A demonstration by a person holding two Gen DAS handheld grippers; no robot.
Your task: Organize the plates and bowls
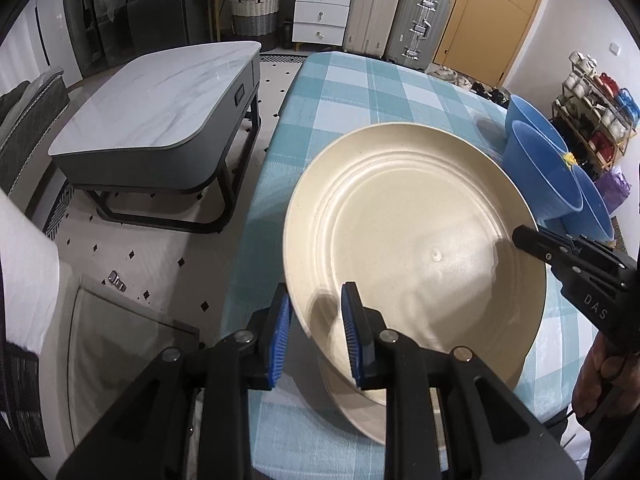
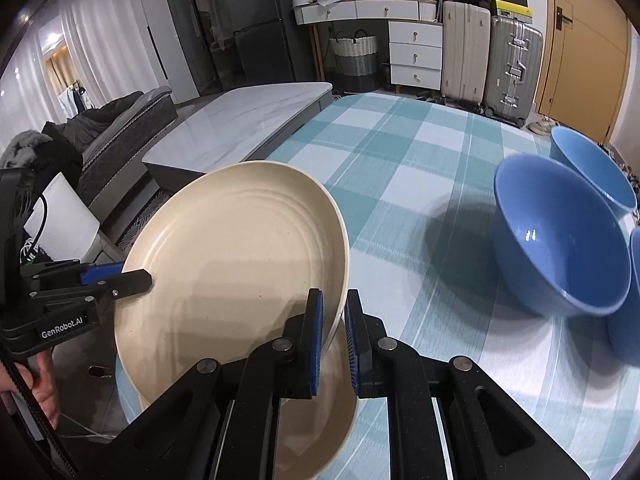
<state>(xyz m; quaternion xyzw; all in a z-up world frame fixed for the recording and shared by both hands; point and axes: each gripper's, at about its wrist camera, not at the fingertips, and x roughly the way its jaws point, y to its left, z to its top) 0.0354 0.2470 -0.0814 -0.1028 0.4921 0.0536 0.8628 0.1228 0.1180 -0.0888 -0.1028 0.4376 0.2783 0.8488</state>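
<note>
A cream plate is held tilted above a second cream plate lying on the checked tablecloth. My left gripper straddles the upper plate's left rim with a gap at the pads; it also shows in the right wrist view. My right gripper is shut on the plate's right rim; it also shows in the left wrist view. Blue bowls stand on the table to the right.
The table with the teal checked cloth ends at its left edge beside a grey marble coffee table. Suitcases, drawers and a basket stand at the back wall. A shelf of cups is at the right.
</note>
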